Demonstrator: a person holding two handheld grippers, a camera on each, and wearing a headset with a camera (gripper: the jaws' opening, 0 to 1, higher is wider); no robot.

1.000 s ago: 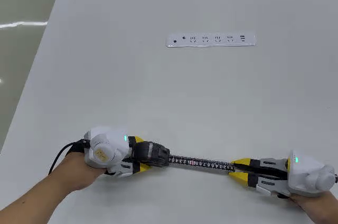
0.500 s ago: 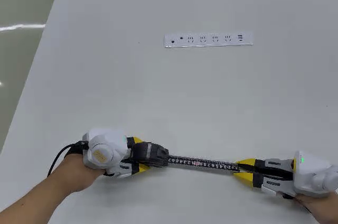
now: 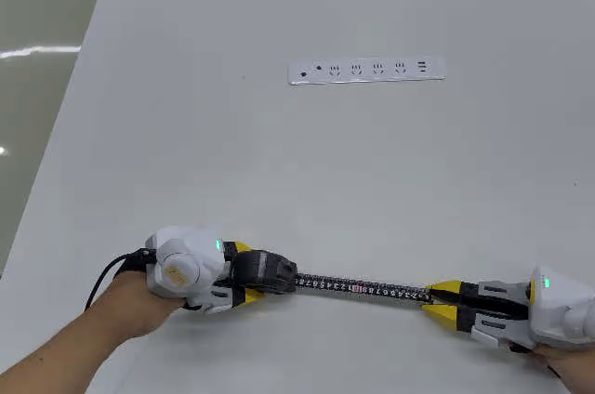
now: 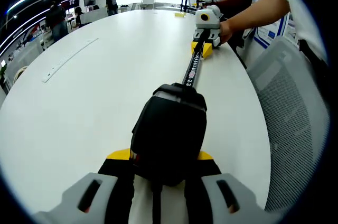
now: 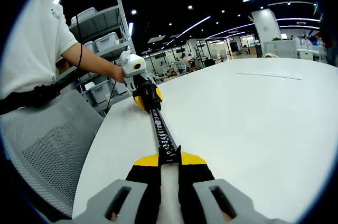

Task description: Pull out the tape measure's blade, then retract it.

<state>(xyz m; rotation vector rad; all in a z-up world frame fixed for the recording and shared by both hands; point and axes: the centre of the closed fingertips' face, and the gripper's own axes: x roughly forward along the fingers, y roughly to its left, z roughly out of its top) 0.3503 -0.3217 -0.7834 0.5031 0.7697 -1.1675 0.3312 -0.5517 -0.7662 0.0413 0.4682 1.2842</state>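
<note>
The black tape measure case (image 3: 264,271) lies on the white table near its front edge, with my left gripper (image 3: 244,272) shut on it. In the left gripper view the case (image 4: 169,131) sits between the yellow-tipped jaws. A dark blade (image 3: 363,288) with white numerals runs from the case to the right, just above the table. My right gripper (image 3: 435,301) is shut on the blade's end. In the right gripper view the blade (image 5: 161,139) stretches from the pinched jaws (image 5: 169,158) to the far left gripper (image 5: 138,84).
A white power strip (image 3: 366,70) lies flat at the table's middle back. The table's left edge (image 3: 65,115) borders a glossy floor. A grey mesh chair (image 4: 298,123) stands beside the table's front edge. People stand in the background of the left gripper view.
My right gripper has moved to the right with the blade's end, drawing out more blade. The left gripper and the case have stayed in place.
</note>
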